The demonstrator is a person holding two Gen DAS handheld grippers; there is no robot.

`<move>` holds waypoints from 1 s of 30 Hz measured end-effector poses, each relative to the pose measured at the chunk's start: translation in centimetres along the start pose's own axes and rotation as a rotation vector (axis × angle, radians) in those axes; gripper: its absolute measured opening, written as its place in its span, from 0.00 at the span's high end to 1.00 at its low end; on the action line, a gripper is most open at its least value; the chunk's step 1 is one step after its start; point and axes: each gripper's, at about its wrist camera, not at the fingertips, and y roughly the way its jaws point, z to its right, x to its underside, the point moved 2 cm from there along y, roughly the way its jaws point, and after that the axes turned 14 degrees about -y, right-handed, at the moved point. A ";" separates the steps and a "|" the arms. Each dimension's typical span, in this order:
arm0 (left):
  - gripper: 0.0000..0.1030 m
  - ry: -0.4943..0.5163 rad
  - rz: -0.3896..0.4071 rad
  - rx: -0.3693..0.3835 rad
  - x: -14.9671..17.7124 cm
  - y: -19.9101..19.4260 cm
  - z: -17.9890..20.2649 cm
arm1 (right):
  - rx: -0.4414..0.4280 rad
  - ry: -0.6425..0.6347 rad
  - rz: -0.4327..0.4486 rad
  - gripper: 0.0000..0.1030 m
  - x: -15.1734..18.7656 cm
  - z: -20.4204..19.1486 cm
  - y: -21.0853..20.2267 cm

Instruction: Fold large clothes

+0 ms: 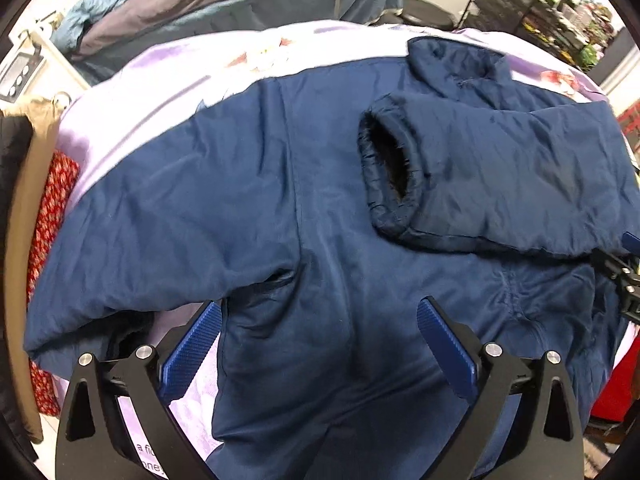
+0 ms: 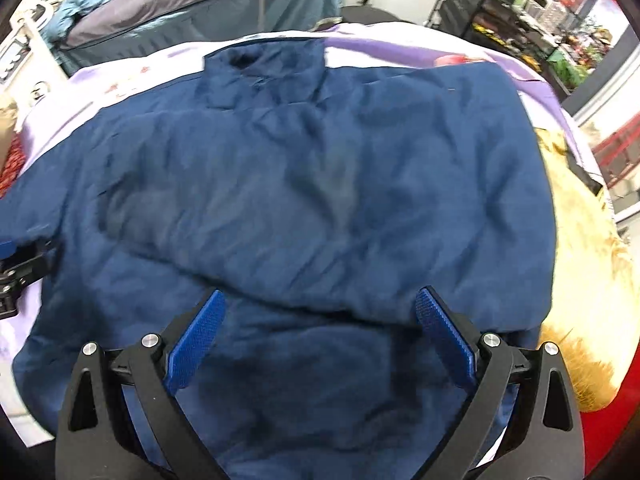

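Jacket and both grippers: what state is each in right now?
Navy jacket: spread flat on the lavender sheet.
Right sleeve: folded across the body.
Left sleeve: still extended.
Left gripper: jaws open, empty.
Right gripper: jaws open, empty.

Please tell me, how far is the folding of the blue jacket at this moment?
Done: one sleeve is folded across the jacket, cuff on the body. In hand: nothing; the left gripper and right gripper are open above the cloth. Left: the other sleeve lies spread out on the purple sheet, and the body is not folded yet.
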 end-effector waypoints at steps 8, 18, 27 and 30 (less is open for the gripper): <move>0.07 0.107 0.100 0.127 0.7 -4.7 3.3 | -0.106 0.109 0.015 0.08 -0.5 -1.1 -1.7; 0.07 -0.107 0.035 0.113 1.9 -2.9 -3.7 | -0.096 0.078 -0.027 0.08 2.7 -2.4 -2.0; 0.08 -0.400 0.097 0.005 3.9 -3.5 -15.3 | -0.091 0.061 -0.064 0.08 4.4 -3.1 -1.7; 0.08 -0.537 0.128 -0.029 4.7 -4.0 -19.9 | -0.092 0.049 -0.063 0.08 4.0 -3.7 -1.7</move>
